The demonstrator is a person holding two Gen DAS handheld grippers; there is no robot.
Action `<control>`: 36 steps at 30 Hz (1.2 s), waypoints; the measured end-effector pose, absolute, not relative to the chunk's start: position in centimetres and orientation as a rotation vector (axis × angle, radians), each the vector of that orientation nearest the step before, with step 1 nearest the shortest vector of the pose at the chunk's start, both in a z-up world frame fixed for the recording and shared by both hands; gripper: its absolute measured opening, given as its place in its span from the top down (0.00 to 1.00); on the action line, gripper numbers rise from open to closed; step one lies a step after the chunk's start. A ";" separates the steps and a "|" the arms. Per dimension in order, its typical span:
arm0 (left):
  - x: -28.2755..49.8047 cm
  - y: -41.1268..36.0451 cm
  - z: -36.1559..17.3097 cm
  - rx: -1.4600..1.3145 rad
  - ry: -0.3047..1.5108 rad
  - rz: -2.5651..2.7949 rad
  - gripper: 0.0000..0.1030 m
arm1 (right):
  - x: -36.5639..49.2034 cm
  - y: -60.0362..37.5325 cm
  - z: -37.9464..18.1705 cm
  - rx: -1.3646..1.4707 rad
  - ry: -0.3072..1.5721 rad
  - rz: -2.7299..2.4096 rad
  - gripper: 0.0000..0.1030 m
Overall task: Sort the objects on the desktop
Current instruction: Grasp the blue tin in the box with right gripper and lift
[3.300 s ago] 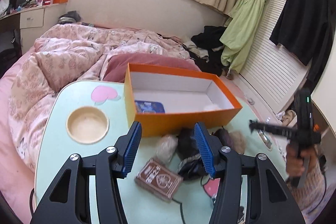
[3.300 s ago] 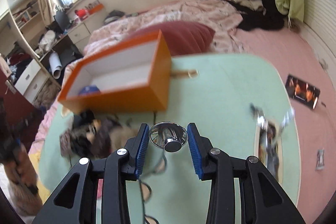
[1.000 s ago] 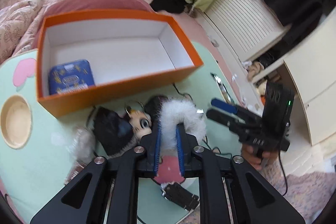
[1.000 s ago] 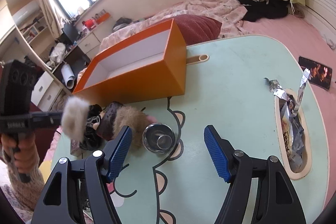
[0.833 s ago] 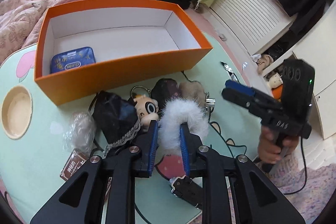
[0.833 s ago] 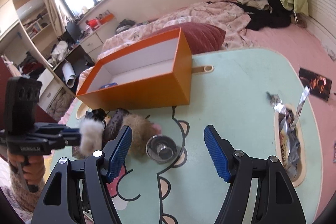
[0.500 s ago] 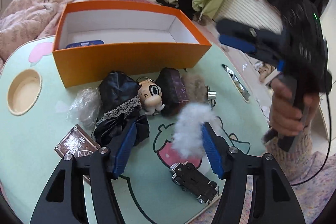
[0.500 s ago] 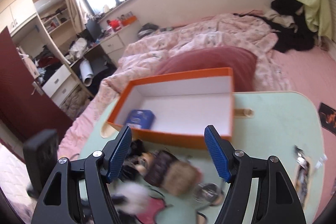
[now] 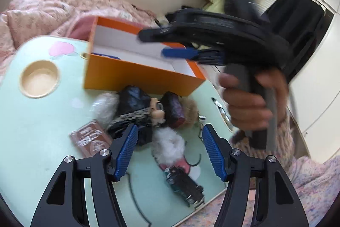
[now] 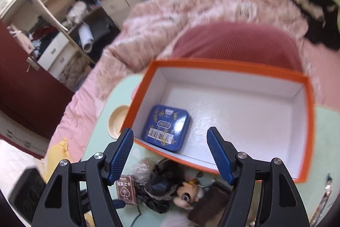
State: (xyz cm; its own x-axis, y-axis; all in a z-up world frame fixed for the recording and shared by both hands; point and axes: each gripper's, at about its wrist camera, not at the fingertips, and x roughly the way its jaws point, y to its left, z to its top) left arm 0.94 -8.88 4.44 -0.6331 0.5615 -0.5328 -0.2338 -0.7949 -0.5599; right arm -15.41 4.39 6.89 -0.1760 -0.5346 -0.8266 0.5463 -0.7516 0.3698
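Observation:
An orange box (image 9: 138,78) stands at the back of the mint-green table (image 9: 42,120), with a blue tin (image 10: 166,128) inside at one end. My left gripper (image 9: 170,148) is open just above a white fluffy ball (image 9: 170,147), which lies on the table between the fingers and touches neither pad. In front of the box lies a heap: a dark pouch (image 9: 131,101), a doll keychain (image 9: 157,110), a furry brown pouch (image 9: 176,110) and a brown card box (image 9: 91,138). My right gripper (image 10: 170,148) is open and empty above the orange box (image 10: 233,116), held by a hand (image 9: 244,103).
A small black toy car (image 9: 184,186) lies near the table's front edge. A round cup recess (image 9: 39,78) is sunk into the table's left side. A crumpled clear wrapper (image 9: 104,103) lies beside the heap. A pink quilt (image 10: 191,10) and a red pillow (image 10: 233,44) lie behind the table.
My left gripper has opened and let go of the white fluffy ball, which now rests on the table. My right gripper has swung away from the metal cup to above the orange box.

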 end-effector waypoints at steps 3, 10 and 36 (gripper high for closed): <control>2.1 -9.4 4.0 -0.987 -0.648 2.438 0.38 | -17.5 1.9 4.5 1.530 0.017 -1.942 0.31; 2.0 -10.7 3.1 -0.976 -0.789 2.395 0.38 | -17.7 -2.0 2.2 1.553 0.272 -1.929 0.31; 3.4 -11.9 2.7 -0.939 -0.850 2.389 0.38 | -17.5 -1.2 2.2 1.552 0.249 -2.101 0.34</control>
